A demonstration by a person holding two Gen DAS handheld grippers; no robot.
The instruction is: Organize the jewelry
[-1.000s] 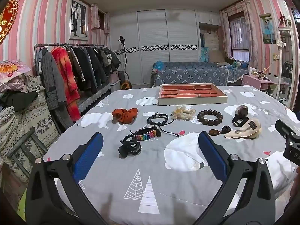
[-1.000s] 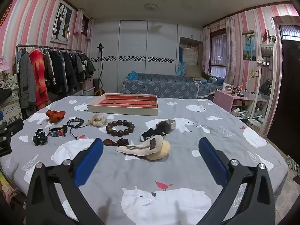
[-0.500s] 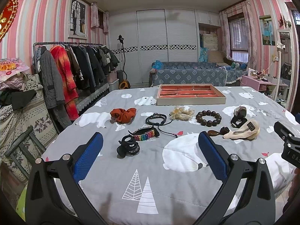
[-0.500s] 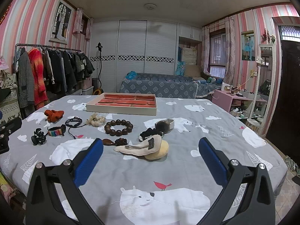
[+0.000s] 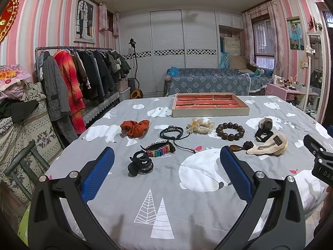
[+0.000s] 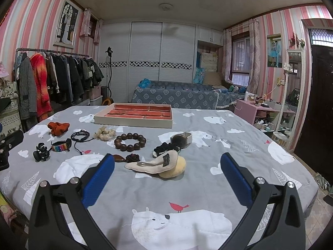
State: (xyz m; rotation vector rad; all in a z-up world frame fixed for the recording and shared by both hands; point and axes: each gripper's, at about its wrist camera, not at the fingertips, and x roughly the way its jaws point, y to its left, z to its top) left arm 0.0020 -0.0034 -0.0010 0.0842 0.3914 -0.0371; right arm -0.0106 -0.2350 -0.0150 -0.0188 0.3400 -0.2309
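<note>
A beige tray (image 5: 210, 112) (image 6: 133, 120) with red-lined compartments sits at the table's far side. Before it lie an orange scrunchie (image 5: 135, 127), black cord bracelet (image 5: 171, 133), cream scrunchie (image 5: 200, 125), brown bead bracelet (image 5: 230, 130) (image 6: 130, 141), rainbow bracelet (image 5: 159, 151), black claw clip (image 5: 140, 163) (image 6: 41, 155), watch (image 6: 182, 139) and cream plush hair clip (image 6: 158, 163). My left gripper (image 5: 166, 170) hovers open over the near table, empty. My right gripper (image 6: 167, 173) stands open just short of the plush clip.
The table wears a grey cloth (image 5: 166, 198) with white bears and trees. A clothes rack (image 5: 79, 77) stands at the left, a sofa (image 5: 208, 82) behind, pink shelves (image 6: 262, 112) at the right. The right gripper's body (image 5: 320, 158) shows at the left view's edge.
Both grippers have tilted slightly upward, so the table items sit a little lower in each view. Jaws stay open; nothing on the table has moved.
</note>
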